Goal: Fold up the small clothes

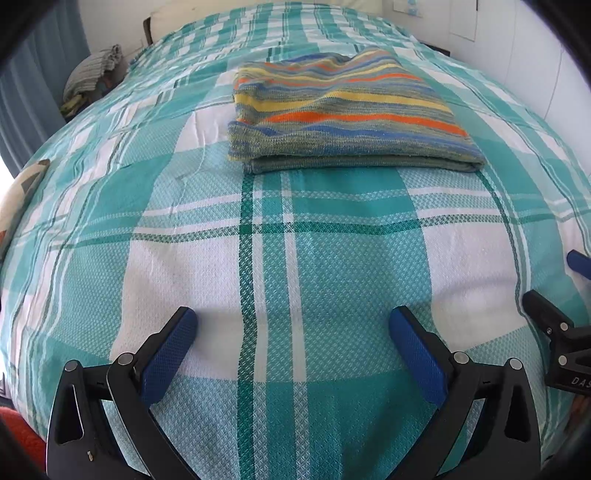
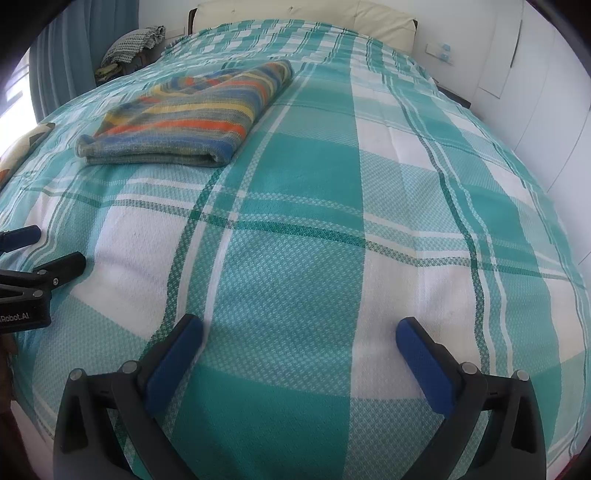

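A folded striped garment [image 1: 347, 110] is lying on the bed [image 1: 332, 266], on a teal and white checked cover, well beyond both tools and toward the headboard [image 2: 303, 18]. Its folded edge is facing the cameras, and the layers are sitting flat in a tidy stack. The left tongs [image 1: 293, 325] are standing spread wide, pointing down over bare cover with nothing between their blue pads [image 1: 170, 354]. The right tongs [image 2: 299, 336] are likewise gaping wide and empty, hovering beside the left ones. Near the curtain [image 2: 59, 62] at the far left, a heap of what may be more clothes [image 2: 133, 44] is resting, too small to tell for certain.
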`<action>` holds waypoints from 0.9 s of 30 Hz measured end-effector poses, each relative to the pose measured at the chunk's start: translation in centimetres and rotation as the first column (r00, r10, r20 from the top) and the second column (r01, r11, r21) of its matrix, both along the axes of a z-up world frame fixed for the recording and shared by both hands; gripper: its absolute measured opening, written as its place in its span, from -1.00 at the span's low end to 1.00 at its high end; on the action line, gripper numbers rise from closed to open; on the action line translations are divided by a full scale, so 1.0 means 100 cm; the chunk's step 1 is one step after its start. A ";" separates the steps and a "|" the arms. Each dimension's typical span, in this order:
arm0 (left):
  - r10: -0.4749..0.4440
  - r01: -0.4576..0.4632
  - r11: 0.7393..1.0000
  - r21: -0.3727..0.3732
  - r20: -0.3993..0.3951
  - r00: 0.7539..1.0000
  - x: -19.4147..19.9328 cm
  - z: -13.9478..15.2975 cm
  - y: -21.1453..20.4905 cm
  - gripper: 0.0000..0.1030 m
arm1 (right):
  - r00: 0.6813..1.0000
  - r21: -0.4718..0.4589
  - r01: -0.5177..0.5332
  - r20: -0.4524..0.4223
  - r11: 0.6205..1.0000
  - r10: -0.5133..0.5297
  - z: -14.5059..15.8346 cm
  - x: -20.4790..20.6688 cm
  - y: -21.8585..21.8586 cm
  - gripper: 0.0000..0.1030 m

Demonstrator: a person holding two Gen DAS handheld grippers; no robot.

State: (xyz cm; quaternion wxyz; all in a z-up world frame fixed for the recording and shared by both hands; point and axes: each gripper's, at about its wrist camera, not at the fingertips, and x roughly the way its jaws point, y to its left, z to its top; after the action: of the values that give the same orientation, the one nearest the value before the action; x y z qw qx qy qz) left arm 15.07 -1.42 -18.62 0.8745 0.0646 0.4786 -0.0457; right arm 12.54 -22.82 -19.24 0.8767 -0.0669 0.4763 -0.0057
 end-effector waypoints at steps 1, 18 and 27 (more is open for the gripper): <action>0.000 0.000 1.000 0.000 0.001 1.000 0.000 0.000 0.000 0.99 | 1.000 -0.002 0.000 -0.001 1.000 0.000 0.000 0.000 0.000 1.00; -0.001 0.001 1.000 0.003 0.003 1.000 0.000 0.001 0.000 0.99 | 1.000 -0.005 0.000 -0.009 1.000 0.000 0.000 0.001 0.001 1.00; -0.001 0.001 1.000 0.005 0.003 1.000 0.000 0.001 -0.001 0.99 | 1.000 -0.006 0.000 -0.008 1.000 0.000 0.000 0.001 0.001 1.00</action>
State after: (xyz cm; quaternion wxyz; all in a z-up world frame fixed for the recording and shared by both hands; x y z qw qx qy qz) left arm 15.04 -1.48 -18.55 0.8750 0.0670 0.4773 -0.0446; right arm 12.62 -22.71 -19.25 0.8745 -0.0697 0.4800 -0.0071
